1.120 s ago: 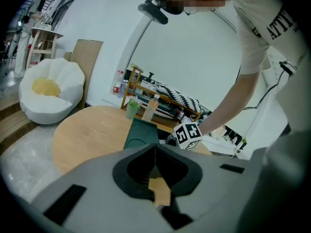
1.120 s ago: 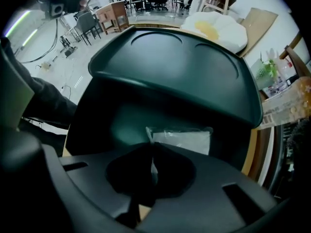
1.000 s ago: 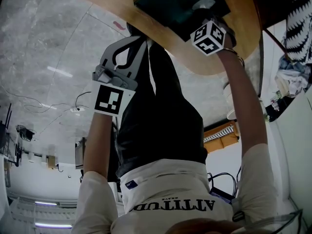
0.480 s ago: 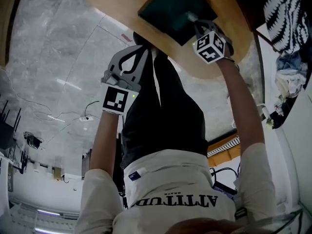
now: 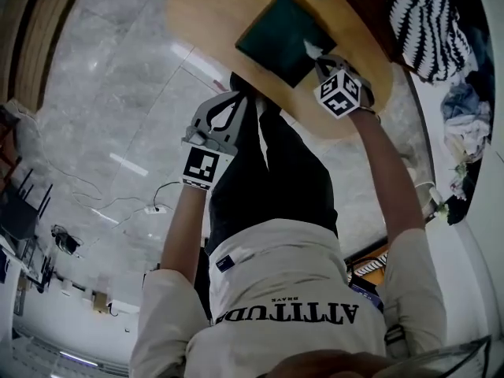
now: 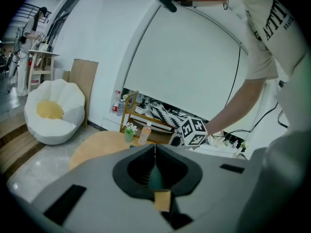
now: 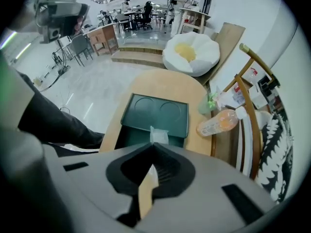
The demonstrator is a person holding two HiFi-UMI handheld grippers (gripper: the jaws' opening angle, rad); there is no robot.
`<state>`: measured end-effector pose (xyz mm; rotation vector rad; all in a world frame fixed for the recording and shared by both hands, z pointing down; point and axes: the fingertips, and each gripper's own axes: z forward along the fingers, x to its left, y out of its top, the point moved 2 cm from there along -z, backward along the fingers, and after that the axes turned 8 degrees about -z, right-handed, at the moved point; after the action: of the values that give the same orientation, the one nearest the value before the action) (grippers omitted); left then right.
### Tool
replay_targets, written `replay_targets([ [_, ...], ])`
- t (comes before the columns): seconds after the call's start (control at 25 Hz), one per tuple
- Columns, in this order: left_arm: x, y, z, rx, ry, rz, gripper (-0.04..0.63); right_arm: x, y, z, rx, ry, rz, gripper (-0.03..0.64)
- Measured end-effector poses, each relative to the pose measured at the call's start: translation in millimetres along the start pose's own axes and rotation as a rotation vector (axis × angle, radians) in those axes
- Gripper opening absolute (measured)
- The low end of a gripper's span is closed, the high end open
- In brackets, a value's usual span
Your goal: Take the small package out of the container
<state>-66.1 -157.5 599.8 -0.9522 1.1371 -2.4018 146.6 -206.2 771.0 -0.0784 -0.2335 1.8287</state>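
- Gripping the small package (image 7: 159,135), the right gripper (image 7: 153,145) has its jaws shut on the packet's near end; the white, slightly see-through rest sticks out past the tips.
- The package's free end points straight away from the gripper, along the line of the jaws. Its long axis seems to run that way too, though the pinched end is hidden.
- In the right gripper view the package shows against the darker near section of the dark green container (image 7: 154,111). Beyond it lies the container's flat panel with two round impressions.
- The container rests on the wooden table (image 7: 160,84), with an orange bottle (image 7: 218,124) lying on its side and a small green plant (image 7: 209,104) near its far corner.
- The left gripper (image 6: 155,147) has its jaws together with nothing between them.
- Only the right gripper view shows the grip itself and the container's surface detail.
- The head view adds what neither gripper view gives. Both arms reach out from a white shirt (image 5: 283,290), with the left gripper off the table's edge over the marble floor (image 5: 118,93). The package shows there only as a white scrap at the container's edge nearest the right gripper.
- The left gripper view alone shows the right gripper from outside, its marker cube (image 6: 193,132) above the table, and a white beanbag chair (image 6: 53,110) beyond.
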Motion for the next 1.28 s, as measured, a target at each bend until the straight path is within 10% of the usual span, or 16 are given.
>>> replay_targets([
  [1.28,-109,117,-113,-0.069,-0.122,0.163,0.023,72,15,-308,-0.292,-0.223,0.297,0.020],
])
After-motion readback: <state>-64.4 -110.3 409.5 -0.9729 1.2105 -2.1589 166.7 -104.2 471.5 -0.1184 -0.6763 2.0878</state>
